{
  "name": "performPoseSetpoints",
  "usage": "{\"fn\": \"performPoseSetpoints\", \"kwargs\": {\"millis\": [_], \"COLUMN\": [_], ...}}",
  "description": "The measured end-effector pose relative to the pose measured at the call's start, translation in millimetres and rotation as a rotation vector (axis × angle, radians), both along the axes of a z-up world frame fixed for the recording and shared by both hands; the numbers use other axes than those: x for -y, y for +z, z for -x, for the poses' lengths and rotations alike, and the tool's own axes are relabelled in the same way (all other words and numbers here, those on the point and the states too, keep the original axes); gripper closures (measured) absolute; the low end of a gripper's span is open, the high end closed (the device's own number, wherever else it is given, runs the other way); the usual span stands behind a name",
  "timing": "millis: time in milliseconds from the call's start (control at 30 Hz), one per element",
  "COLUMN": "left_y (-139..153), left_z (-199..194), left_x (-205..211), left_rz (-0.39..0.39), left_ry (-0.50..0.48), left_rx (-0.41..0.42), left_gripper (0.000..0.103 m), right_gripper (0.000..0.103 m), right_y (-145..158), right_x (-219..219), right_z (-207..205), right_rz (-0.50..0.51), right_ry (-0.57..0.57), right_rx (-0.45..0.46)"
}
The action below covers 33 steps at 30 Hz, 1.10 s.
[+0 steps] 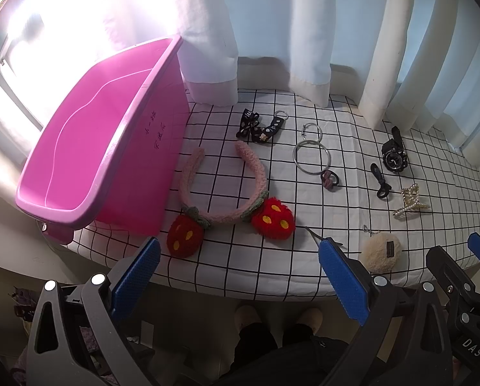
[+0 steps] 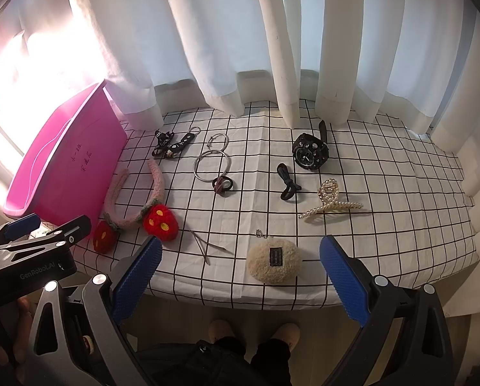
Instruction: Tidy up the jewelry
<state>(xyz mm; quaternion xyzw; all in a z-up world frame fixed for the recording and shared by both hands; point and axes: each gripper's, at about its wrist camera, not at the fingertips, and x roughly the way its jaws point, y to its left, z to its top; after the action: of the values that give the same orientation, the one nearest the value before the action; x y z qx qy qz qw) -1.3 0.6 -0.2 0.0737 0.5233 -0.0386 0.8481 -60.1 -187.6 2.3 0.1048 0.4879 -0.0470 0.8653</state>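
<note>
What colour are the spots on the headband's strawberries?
Yellow, on red plush strawberries; the left wrist view shows them best.

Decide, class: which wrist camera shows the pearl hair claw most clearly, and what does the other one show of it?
The right wrist view: the pearl hair claw lies well inside the frame, pearls and prongs distinct on the checked cloth. In the left wrist view the claw sits near the right edge, smaller and distorted, details hard to read.

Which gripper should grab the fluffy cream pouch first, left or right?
Probably the right gripper: its open fingers frame the pouch straight ahead. The left gripper faces the strawberry headband beside the pink bin.
</note>
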Motion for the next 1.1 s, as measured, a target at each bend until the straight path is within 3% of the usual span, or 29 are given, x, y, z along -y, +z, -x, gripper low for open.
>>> {"fn": "performPoseSetpoints", "kwargs": {"millis": [833,1100], "left_y": [-1.1,-29.2], "left_z": [-1.1,1.4], "left_x": [-5.0,-18.5], "left_rz": [0.006,0.019], "left_ry": [-0.008,-0.029], "left_rx": [-0.005,-0.047], "left_gripper": [0.006,0.006], "right_gripper": [0.009,0.009], "right_y": [-2.7,-32.0], "right_x": [-3.8,5.4], "right_z": [1.7,14.9], "right_rz": [-0.009,-0.059], "right_ry": [-0.008,-0.065], "right_rx": [-0.004,-0.038]}}
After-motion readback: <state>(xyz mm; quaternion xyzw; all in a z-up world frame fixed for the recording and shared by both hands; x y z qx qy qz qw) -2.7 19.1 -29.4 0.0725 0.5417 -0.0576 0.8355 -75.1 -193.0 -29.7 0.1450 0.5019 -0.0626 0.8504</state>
